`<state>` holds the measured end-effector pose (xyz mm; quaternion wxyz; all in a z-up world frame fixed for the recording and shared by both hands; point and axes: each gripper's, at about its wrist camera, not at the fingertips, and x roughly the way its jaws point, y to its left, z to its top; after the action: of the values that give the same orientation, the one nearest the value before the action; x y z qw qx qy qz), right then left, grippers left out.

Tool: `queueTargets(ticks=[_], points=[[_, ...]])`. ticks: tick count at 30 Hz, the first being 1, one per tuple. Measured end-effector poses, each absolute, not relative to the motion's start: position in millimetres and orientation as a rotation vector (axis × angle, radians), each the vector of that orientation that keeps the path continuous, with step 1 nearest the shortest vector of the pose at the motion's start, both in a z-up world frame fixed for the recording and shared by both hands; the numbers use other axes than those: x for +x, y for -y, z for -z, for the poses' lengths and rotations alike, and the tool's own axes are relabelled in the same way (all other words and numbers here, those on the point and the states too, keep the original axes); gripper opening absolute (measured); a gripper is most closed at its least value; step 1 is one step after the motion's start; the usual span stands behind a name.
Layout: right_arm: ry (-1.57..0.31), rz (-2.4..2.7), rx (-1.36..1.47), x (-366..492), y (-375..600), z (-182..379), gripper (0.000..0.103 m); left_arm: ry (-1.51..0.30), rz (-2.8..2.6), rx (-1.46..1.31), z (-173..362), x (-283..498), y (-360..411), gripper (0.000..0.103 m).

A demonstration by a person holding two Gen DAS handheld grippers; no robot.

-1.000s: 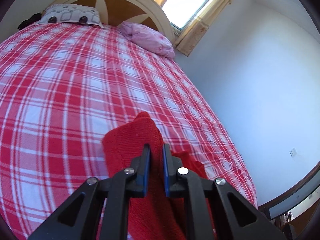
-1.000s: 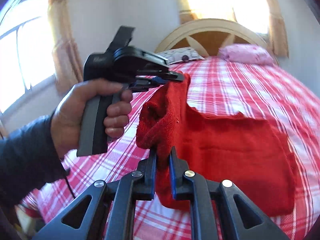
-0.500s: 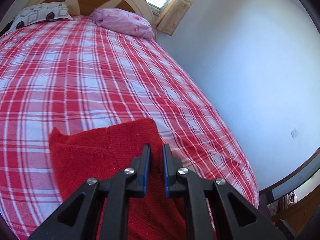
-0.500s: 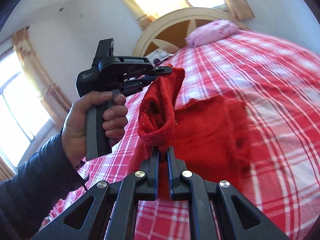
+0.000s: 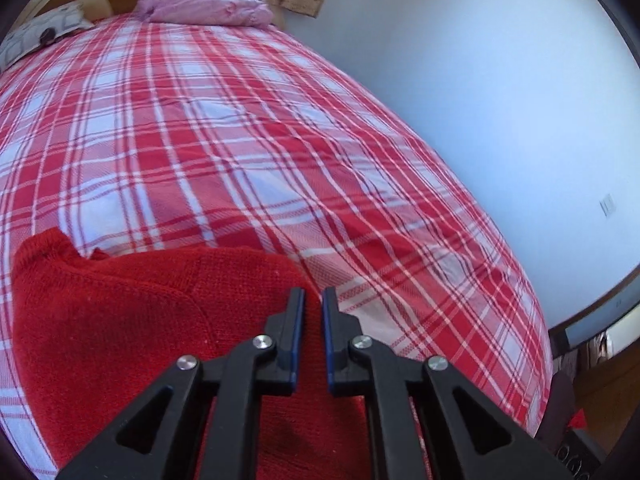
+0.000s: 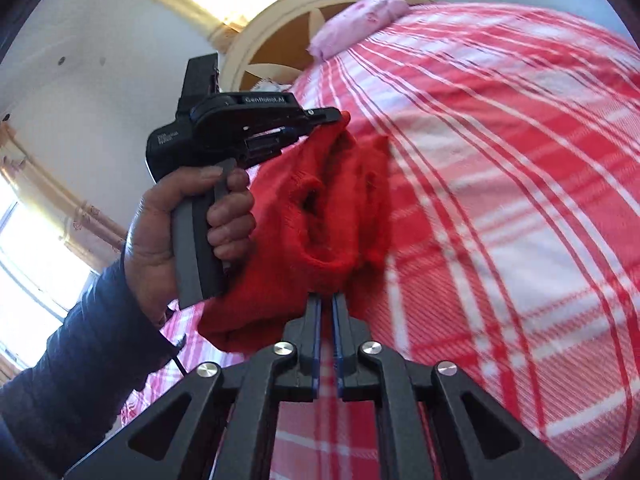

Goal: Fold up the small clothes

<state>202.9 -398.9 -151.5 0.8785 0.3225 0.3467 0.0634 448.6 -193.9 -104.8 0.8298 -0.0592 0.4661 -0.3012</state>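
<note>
1. We had both grippers clamped on the red knit (image 5: 132, 344): the left gripper (image 5: 313, 300) pinching one edge, jaws nearly together with cloth between, and the right gripper (image 6: 327, 300) squeezed tight on the other edge

2. Over the last second we swung the whole thing forward and down. A second earlier the knit hung bunched up between us; by this moment most of it lay spread on the plaid bed (image 5: 248, 128), with only the pinched edges lifted

3. In the right view the knit (image 6: 320, 216) was blurry and doubled up near the left hand (image 6: 180, 232), so we'd guess the fold was going over but wasn't laid flat yet

4. Both jaws barely changed, just nipped a touch tighter on the cloth

5. Around us: a pink pillow (image 5: 204, 4) and a patterned pillow (image 5: 36, 36) up by the headboard (image 6: 280, 28), well apart from the knit

6. Nothing sat in the landing spot, the sheet ahead was bare. Only worry we saw was the bed's edge by the wall (image 5: 480, 92), fairly close on that side
</note>
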Motion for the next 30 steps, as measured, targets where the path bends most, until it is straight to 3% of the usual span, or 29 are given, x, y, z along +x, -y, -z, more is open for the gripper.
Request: queueTargets(ticks=[3,5,7,9,10,12,13,14,15,21,24,25,26,30], points=[[-0.728,-0.116,0.692,199,411,159,0.005,-0.956,0.667,-0.056,100,436,207,0.011],[-0.700,-0.125,0.707,196,419,158,0.005,-0.918,0.662,0.000,89,424,211,0.025],[-0.666,-0.106,0.688,193,424,155,0.005,-0.866,0.661,0.032,77,411,207,0.062],[-0.646,-0.098,0.669,191,425,153,0.005,-0.773,0.636,0.057,62,392,188,0.074],[-0.631,-0.099,0.661,190,425,151,0.006,-0.738,0.628,0.065,56,382,176,0.074],[-0.601,-0.096,0.650,188,423,145,0.021,-0.710,0.583,0.087,53,369,154,0.078],[-0.585,-0.109,0.645,187,420,140,0.054,-0.701,0.549,0.090,54,361,140,0.083],[-0.557,-0.122,0.648,185,418,134,0.078,-0.696,0.528,0.090,55,358,131,0.086],[-0.529,-0.135,0.642,185,415,128,0.078,-0.686,0.491,0.092,59,350,116,0.090],[-0.523,-0.127,0.487,212,387,101,0.075,-0.715,0.376,0.035,88,321,66,0.093],[-0.639,-0.157,0.511,238,382,116,0.053,-0.754,0.388,-0.014,104,311,61,0.093],[-0.672,-0.147,0.492,242,379,122,0.026,-0.761,0.395,-0.012,109,308,62,0.093],[-0.691,-0.131,0.477,242,377,126,0.010,-0.766,0.399,0.001,114,305,64,0.093],[-0.734,-0.110,0.456,223,376,131,0.007,-0.743,0.385,0.082,122,296,71,0.094]])
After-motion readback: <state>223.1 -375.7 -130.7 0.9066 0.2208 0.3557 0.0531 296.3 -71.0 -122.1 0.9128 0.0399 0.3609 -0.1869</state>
